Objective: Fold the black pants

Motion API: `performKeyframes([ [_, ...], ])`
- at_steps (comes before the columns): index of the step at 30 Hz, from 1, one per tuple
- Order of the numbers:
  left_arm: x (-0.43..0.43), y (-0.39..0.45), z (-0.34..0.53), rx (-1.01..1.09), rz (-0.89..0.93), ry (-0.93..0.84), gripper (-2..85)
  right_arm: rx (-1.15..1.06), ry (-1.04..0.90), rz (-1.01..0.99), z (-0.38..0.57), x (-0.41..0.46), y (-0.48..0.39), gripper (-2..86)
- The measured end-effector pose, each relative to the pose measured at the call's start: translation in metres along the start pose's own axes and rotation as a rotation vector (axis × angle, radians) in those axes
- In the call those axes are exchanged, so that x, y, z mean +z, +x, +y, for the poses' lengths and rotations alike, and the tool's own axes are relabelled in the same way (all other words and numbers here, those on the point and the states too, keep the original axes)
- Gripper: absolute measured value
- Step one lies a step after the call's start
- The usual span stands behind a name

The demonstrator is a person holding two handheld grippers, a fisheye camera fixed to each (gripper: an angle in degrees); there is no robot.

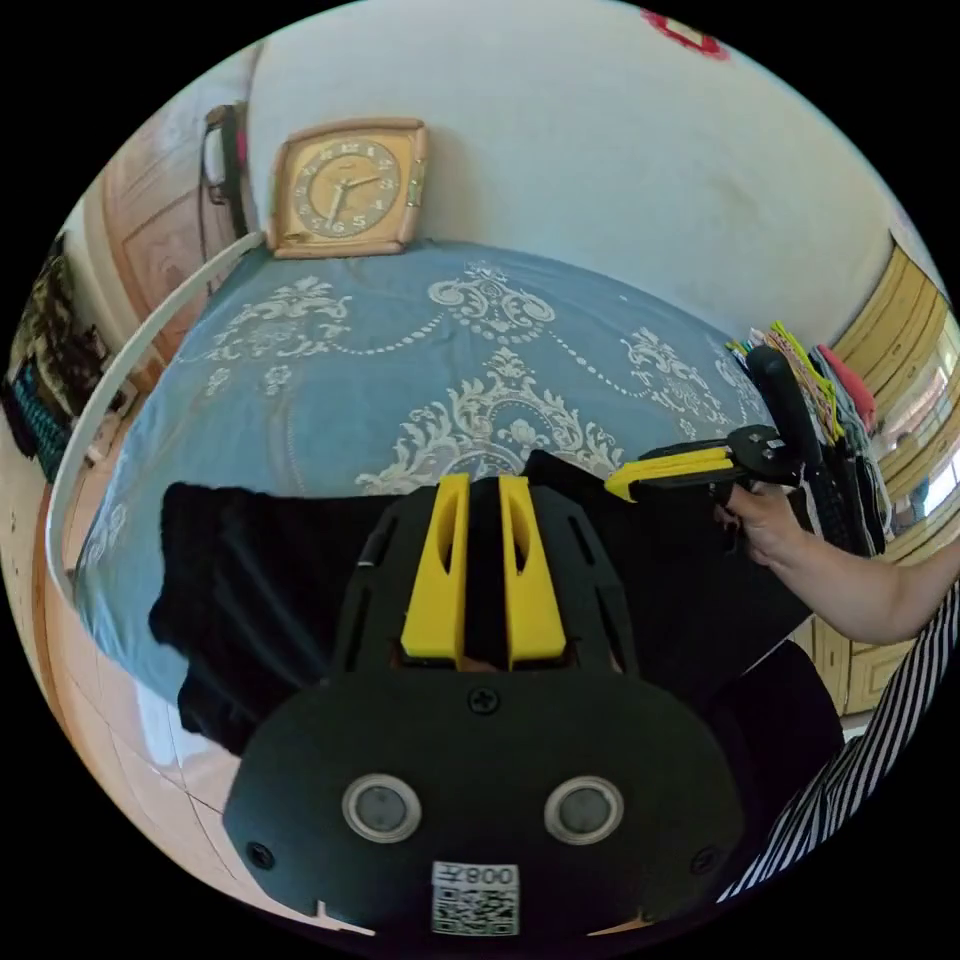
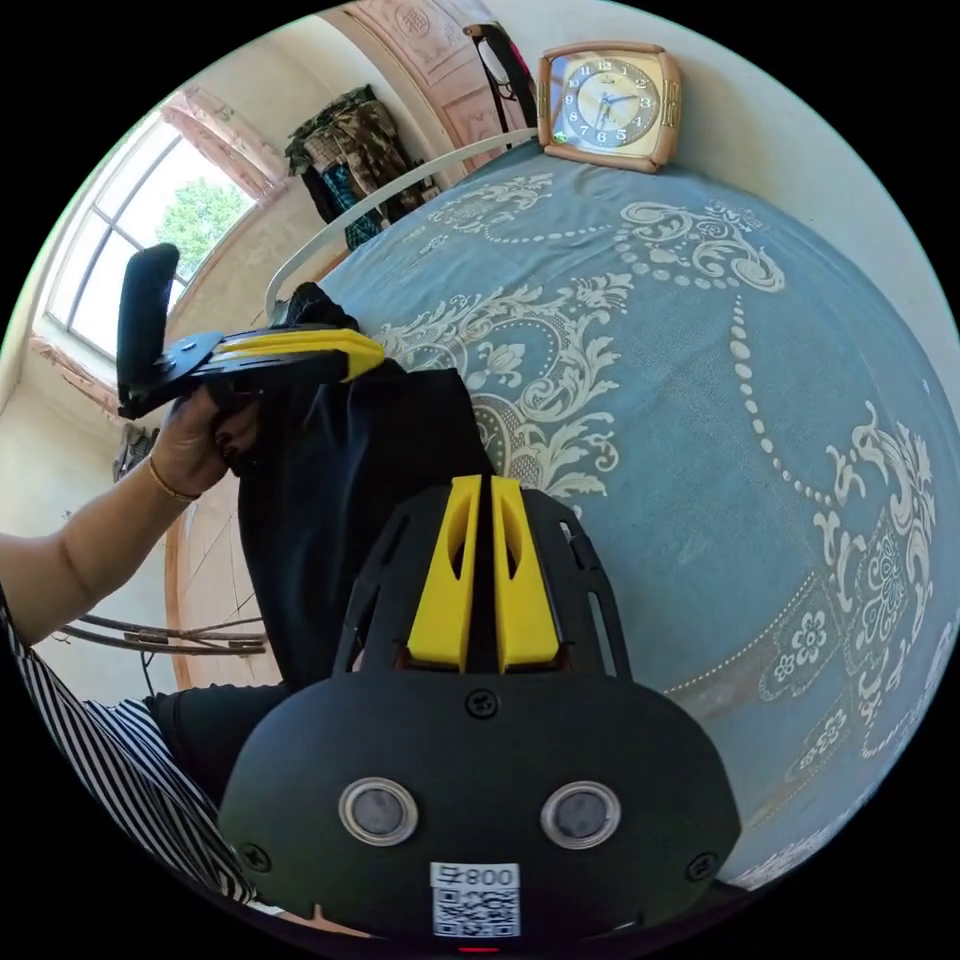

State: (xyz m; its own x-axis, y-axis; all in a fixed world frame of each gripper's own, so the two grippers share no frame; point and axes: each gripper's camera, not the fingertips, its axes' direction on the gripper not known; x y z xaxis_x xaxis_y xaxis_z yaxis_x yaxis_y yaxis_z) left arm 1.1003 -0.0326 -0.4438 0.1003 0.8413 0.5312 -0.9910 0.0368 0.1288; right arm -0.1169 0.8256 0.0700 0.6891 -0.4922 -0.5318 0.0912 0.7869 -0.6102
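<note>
Both grippers, left gripper and right gripper, are clenching an edge of the black pants above the bed's near side; uneven lifting risks the hanging cloth sliding floorward.

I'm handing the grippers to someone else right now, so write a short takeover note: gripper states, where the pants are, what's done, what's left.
Left gripper: jaws close together, pinching an edge of the black pants.
Right gripper: jaws likewise nearly closed on the pants' cloth.
Pants: held up between both grippers at the near edge of the blue bedspread, partly draped over the side of the bed, bunched and not laid flat.
Done: pants picked up by both grippers; no neat fold visible yet.
Left: lay them flat on the bedspread, smooth, then fold. The clock at the far end looks well out of the way.
</note>
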Motion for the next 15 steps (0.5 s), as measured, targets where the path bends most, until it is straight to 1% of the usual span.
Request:
performKeyframes([
  [1, -0.011, -0.008, 0.009, -0.033, -0.019, 0.022, 6.2, -0.002, 0.021, -0.008, -0.003, -0.005, -0.005, 3.4],
  [3, -0.053, -0.046, 0.050, -0.230, -0.139, 0.099, 8.7, -0.034, 0.082, -0.062, -0.007, -0.016, -0.019, 4.2],
  [4, -0.061, -0.056, 0.061, -0.285, -0.173, 0.113, 8.9, -0.061, 0.113, -0.114, -0.011, -0.020, -0.032, 5.0],
  [5, -0.074, -0.076, 0.082, -0.403, -0.220, 0.132, 9.4, -0.078, 0.122, -0.143, -0.013, -0.021, -0.041, 5.6],
  [6, -0.080, -0.096, 0.101, -0.499, -0.203, 0.132, 9.7, -0.118, 0.116, -0.197, -0.018, -0.019, -0.059, 6.6],
  [7, -0.081, -0.104, 0.108, -0.528, -0.175, 0.122, 9.8, -0.169, 0.086, -0.246, -0.022, -0.011, -0.082, 7.5],
  [9, -0.074, -0.132, 0.128, -0.626, -0.095, 0.068, 9.1, -0.269, 0.022, -0.267, -0.025, 0.006, -0.121, 8.0],
  [10, -0.072, -0.137, 0.131, -0.638, -0.079, 0.058, 8.7, -0.324, -0.025, -0.253, -0.025, 0.019, -0.145, 8.1],
  [12, -0.068, -0.151, 0.141, -0.685, -0.079, 0.027, 4.3, -0.401, -0.098, -0.230, -0.025, 0.038, -0.174, 8.1],
  [15, -0.076, -0.158, 0.152, -0.697, -0.032, 0.068, 2.2, -0.448, -0.175, -0.133, -0.024, 0.062, -0.200, 7.2],
])
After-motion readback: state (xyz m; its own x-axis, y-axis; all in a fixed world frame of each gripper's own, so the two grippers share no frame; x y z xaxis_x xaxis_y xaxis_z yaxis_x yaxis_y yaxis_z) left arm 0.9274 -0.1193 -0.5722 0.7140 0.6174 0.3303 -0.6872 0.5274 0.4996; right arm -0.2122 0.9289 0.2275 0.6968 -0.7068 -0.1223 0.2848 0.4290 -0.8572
